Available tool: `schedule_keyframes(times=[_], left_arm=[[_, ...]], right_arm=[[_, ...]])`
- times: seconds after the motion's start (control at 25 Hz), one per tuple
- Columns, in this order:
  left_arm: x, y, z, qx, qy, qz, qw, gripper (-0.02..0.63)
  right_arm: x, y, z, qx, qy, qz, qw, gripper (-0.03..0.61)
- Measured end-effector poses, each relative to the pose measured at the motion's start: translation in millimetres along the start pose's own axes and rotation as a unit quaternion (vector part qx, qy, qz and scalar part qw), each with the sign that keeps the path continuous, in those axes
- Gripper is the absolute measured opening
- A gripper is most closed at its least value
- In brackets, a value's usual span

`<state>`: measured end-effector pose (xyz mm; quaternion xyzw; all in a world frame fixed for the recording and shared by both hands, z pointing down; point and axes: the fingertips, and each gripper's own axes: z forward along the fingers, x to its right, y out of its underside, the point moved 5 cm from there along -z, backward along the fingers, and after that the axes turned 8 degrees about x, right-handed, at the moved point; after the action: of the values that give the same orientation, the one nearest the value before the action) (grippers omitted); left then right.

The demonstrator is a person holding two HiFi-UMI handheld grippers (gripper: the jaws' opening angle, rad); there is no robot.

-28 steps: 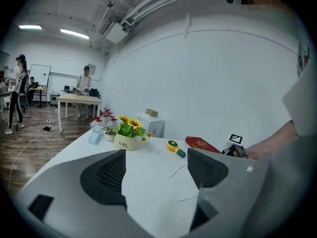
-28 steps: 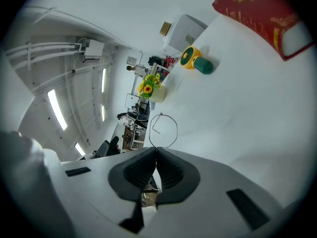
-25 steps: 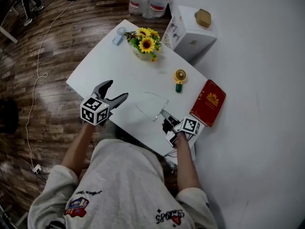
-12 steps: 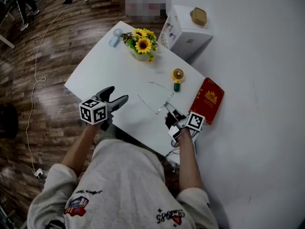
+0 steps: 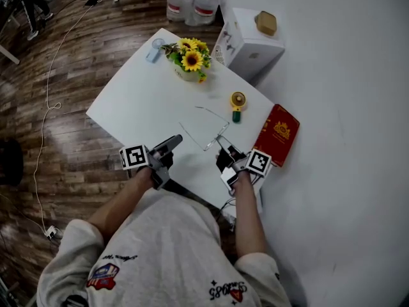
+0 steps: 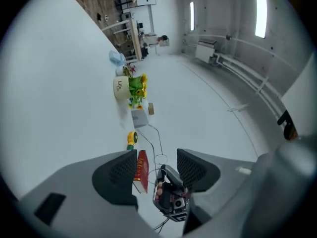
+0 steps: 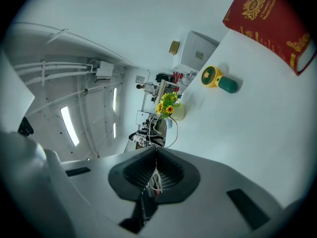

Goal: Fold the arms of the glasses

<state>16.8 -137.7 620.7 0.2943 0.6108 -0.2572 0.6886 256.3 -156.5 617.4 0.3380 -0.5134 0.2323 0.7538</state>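
Note:
The thin wire-framed glasses hang just above the white table, arms spread. My right gripper is shut on one end of the frame; in the right gripper view the wire curves out from the pressed-together jaws of that gripper. My left gripper is rolled on its side a little left of the glasses, jaws closing with nothing between them. In the left gripper view its jaws frame the glasses and the right gripper further off.
A red book lies right of the glasses, with a small yellow and green fan behind them. A pot of sunflowers and a white box stand at the far end. Water bottles sit on the wooden floor.
My left gripper has swung right toward the glasses, rolled over, and its jaws have narrowed. My right gripper has risen slightly with the glasses.

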Motion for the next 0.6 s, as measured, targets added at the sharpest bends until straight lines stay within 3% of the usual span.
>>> schedule_keyframes(times=[0.16,0.6], left_arm=[[5,3,12,0.020,0.036,-0.021,0.9990,0.202],[12,14,22,0.008,0.041,-0.016,0.9990,0.048]], right_arm=[[-6,2,-1,0.002,-0.010,-0.002,1.000,0.011],[-15,5,-12,0.001,-0.021,-0.009,1.000,0.011]])
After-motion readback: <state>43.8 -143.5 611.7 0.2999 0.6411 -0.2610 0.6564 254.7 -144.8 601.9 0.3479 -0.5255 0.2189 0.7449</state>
